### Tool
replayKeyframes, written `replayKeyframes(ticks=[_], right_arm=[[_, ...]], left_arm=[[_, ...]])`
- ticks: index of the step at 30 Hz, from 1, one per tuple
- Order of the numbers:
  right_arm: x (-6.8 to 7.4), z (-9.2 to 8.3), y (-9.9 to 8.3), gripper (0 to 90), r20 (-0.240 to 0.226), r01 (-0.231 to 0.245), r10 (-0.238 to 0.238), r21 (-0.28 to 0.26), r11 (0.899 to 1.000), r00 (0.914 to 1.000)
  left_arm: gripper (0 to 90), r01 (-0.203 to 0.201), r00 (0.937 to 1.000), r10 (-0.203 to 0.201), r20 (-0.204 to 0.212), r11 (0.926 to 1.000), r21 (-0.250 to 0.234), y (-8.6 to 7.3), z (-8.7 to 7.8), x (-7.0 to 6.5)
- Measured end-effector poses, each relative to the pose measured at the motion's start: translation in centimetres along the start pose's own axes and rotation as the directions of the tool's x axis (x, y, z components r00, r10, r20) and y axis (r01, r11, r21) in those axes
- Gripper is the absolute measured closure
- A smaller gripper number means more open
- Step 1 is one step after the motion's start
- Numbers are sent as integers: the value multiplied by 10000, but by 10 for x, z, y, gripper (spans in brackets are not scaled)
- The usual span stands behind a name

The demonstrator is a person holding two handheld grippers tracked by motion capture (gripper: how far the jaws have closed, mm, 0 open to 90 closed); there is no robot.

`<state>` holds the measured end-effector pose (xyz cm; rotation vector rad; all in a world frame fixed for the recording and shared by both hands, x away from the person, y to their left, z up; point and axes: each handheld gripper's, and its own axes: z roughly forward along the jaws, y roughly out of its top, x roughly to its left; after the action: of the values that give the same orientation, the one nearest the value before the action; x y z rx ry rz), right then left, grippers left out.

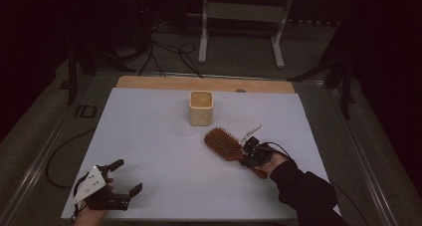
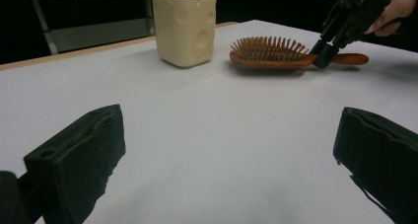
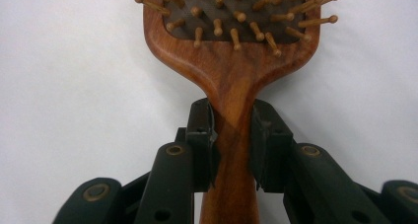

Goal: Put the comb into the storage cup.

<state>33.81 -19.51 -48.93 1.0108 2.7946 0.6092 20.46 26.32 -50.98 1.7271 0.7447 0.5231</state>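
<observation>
A white sheet (image 1: 164, 151) covers nearly the whole table (image 1: 199, 82), leaving a strip of bare wood along the far edge and reaching the near edge at the bottom of the high view. Most of the sheet lies open, with wide bare stretches across its left half and its near middle.

A square cream cup (image 1: 201, 107) with round dimples in its sides stands upright at the far centre, a short way in from the wooden strip and well apart from both side edges.

Just beside it, toward the near right, a wooden hairbrush (image 1: 222, 142) lies flat on the sheet with its bristles up, its head pointing toward the cup without touching it and its handle running toward the right-hand edge.

The right gripper (image 1: 247, 150), held in a hand with a dark sleeve, has its jaws closed on the neck of the brush where the head narrows into the handle, one black pad pressed against each side, as the right gripper view shows.

The left gripper (image 1: 125, 175) sits at the sheet's near left corner, close to the near edge, jaws spread wide with nothing between them. In the left gripper view, bare sheet stretches ahead of it to the cup and brush.
</observation>
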Motion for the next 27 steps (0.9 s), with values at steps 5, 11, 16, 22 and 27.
replayKeyframes(ticks=[5,11,16,22,27], right_arm=[[6,-8,-1,731,171,427,-417,-634,9971,9990],[18,-15,-2,730,111,797,-790,-1081,9909,9968],[24,-18,-2,730,89,1127,-1125,-1332,9847,9936],[30,-23,0,730,97,1301,-1305,-1743,9761,9914],[32,-32,1,730,210,1425,-1415,-2304,9626,9897]], left_arm=[[0,21,10000,-21,15,10000,12,0,0,0],[0,73,10000,-73,33,10000,27,0,1,0],[0,95,9999,-96,61,9999,48,1,1,0],[0,230,9997,-229,75,9997,-16,4,2,-1],[0,215,9996,-215,-161,9998,27,7,2,-1]])
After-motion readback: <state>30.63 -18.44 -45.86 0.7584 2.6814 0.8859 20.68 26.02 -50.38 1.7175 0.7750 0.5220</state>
